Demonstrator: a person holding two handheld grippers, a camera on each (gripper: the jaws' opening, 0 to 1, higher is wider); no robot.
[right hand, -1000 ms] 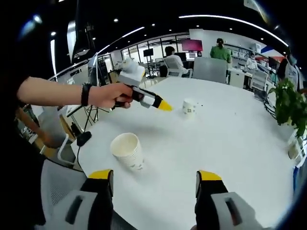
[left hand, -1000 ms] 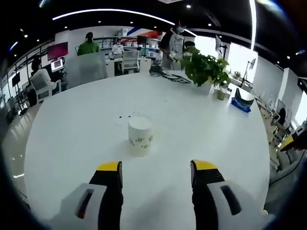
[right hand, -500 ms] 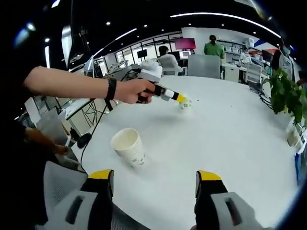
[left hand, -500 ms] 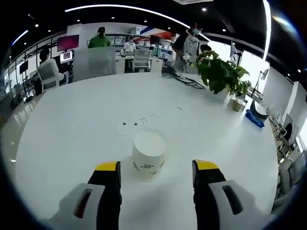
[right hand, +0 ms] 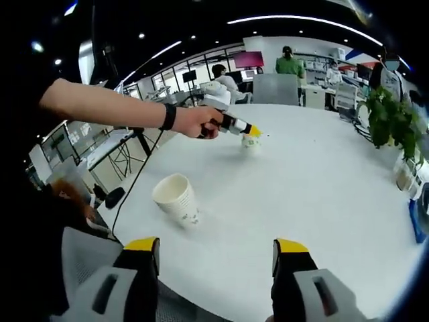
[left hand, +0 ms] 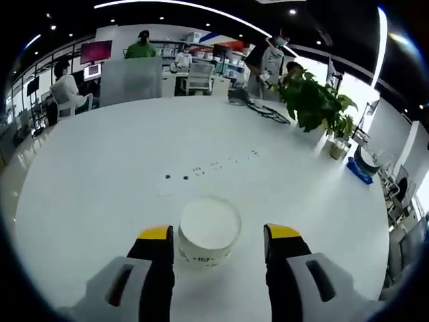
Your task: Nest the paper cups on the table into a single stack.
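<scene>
Paper cup (left hand: 209, 231) stands between the wide-open left gripper (left hand: 218, 241), seemingly untouched.

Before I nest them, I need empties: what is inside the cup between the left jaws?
The cup looks empty: plain white inside, nothing in it. Its bottom is washed out.

You're working in an open office with a dark ceiling (left hand: 221, 3) crossed by curved light strips (left hand: 174, 5). At twelve o'clock in the left gripper view stand desks and chairs (left hand: 198, 75); a red screen (left hand: 97, 50) hangs at eleven, a potted plant (left hand: 312, 104) at two, bright windows (left hand: 354, 97) beyond.
</scene>
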